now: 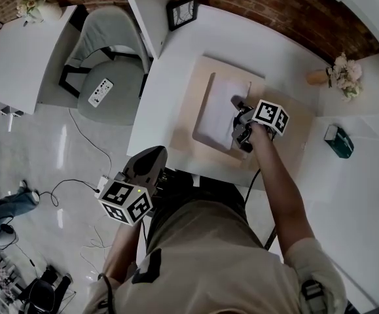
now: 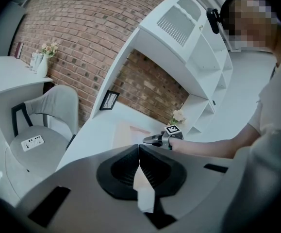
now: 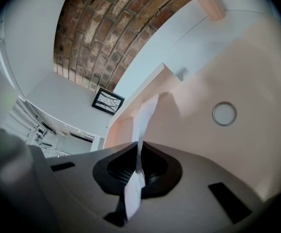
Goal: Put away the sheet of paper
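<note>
A white sheet of paper (image 1: 218, 110) lies partly lifted over a beige tray (image 1: 189, 133) on the white desk. My right gripper (image 1: 236, 118) is shut on the sheet's right edge. In the right gripper view the paper (image 3: 147, 114) rises edge-on from between the closed jaws of that gripper (image 3: 140, 152), over the tray's beige floor (image 3: 256, 76). My left gripper (image 1: 146, 165) hangs off the desk's front left edge, away from the paper. Seen from its own camera, the left gripper (image 2: 139, 149) has its jaws pressed together with nothing sticking out. That view also catches the right gripper (image 2: 152, 140) ahead.
A framed picture (image 1: 181, 12) leans at the desk's back left. A flower vase (image 1: 343, 74) and a green box (image 1: 339, 141) sit to the right. A grey chair (image 1: 110, 57) holding a power strip (image 1: 101, 91) stands left. A round ring (image 3: 224, 113) marks the tray floor.
</note>
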### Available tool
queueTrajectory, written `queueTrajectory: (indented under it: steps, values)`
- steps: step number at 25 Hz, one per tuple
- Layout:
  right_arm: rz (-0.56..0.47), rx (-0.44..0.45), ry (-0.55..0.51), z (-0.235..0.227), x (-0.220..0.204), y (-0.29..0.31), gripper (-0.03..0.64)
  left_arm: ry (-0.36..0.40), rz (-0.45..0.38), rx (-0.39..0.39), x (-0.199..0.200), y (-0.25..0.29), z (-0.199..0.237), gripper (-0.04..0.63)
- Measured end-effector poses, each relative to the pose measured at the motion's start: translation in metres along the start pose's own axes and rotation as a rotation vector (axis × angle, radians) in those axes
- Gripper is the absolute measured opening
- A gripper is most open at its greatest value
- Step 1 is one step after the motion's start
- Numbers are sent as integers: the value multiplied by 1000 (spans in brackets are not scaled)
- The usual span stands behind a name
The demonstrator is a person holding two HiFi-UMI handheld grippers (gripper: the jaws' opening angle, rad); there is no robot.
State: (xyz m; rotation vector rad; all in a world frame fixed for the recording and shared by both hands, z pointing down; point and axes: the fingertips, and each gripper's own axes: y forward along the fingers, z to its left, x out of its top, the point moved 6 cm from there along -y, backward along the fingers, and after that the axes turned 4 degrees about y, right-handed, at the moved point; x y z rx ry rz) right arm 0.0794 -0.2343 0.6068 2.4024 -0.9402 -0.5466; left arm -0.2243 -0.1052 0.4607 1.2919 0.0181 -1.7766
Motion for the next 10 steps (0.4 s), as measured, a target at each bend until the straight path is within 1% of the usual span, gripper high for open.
queueTrajectory:
  steps: [10]
  values:
    - [-11, -3, 1, 1, -4, 0, 28, -3, -14, 13, -4, -13, 3, 17]
